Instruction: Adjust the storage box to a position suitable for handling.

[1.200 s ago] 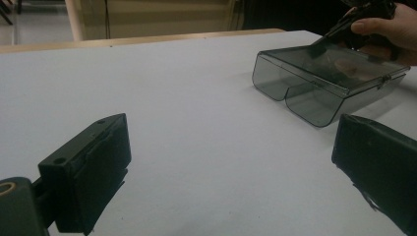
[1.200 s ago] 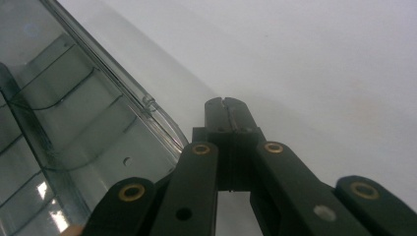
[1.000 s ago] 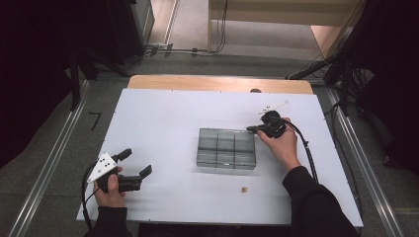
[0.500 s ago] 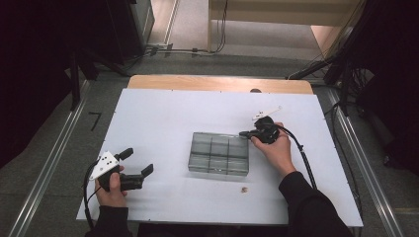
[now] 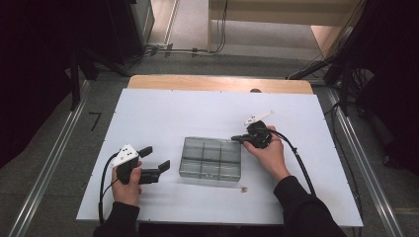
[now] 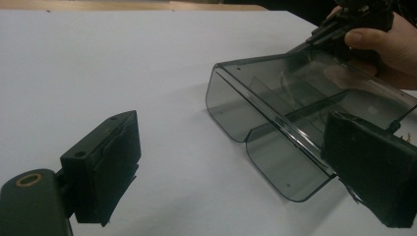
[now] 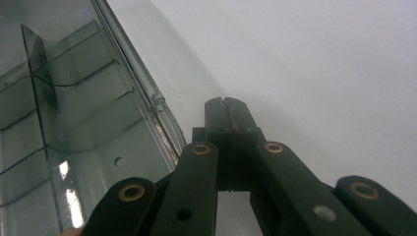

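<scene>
The task's thing is a clear, grey-tinted plastic organizer box (image 5: pixel 211 159). It is rectangular and shallow, open at the top, and thin inner walls divide it into six compartments, two rows of three. All compartments are empty. The box lies flat on the white counter (image 5: pixel 163 113), near its middle and a little toward the person's side. In the left gripper view, its corners (image 6: pixel 219 105) are rounded and its walls are see-through.
</scene>
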Action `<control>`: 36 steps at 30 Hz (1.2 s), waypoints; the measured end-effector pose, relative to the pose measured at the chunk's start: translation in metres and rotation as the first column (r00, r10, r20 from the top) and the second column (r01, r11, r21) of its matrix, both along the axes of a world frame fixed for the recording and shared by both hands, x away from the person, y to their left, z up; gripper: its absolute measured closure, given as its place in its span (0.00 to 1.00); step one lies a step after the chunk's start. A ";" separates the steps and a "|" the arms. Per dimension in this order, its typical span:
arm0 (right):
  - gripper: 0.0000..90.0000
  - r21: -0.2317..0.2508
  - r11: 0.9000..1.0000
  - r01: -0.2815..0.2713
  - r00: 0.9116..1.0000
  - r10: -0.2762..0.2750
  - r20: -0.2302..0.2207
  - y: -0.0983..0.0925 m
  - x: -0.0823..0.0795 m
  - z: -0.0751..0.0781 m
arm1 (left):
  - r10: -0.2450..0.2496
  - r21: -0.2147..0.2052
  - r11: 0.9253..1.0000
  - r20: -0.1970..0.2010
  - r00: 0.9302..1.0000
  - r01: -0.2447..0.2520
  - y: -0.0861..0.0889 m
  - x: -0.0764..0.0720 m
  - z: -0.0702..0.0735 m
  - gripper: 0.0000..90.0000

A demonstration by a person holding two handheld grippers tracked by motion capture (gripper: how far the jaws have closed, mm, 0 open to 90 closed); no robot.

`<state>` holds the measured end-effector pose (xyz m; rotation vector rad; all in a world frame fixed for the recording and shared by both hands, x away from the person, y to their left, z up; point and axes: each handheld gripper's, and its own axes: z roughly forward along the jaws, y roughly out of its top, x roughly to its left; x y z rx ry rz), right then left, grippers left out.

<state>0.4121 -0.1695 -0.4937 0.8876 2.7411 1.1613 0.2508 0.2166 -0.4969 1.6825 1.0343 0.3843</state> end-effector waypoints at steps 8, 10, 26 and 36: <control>0.76 -0.007 0.988 0.155 0.982 -0.153 0.110 -0.013 -0.008 0.014 | 0.014 -0.003 1.000 -0.104 0.995 -0.014 -0.013 0.014 0.002 0.38; 0.62 -0.006 0.973 0.232 0.961 -0.229 0.155 -0.022 -0.015 0.017 | 0.017 -0.008 1.000 -0.125 0.992 -0.018 -0.017 0.017 0.000 0.58; 0.11 0.139 0.939 0.314 0.929 -0.334 0.159 -0.065 -0.084 0.024 | -0.027 0.013 0.999 -0.237 0.971 0.031 -0.040 0.022 -0.012 1.00; 0.14 0.189 0.952 0.241 0.950 -0.271 0.154 -0.081 -0.121 0.030 | -0.047 0.022 0.998 -0.223 0.974 0.053 -0.044 0.019 -0.012 1.00</control>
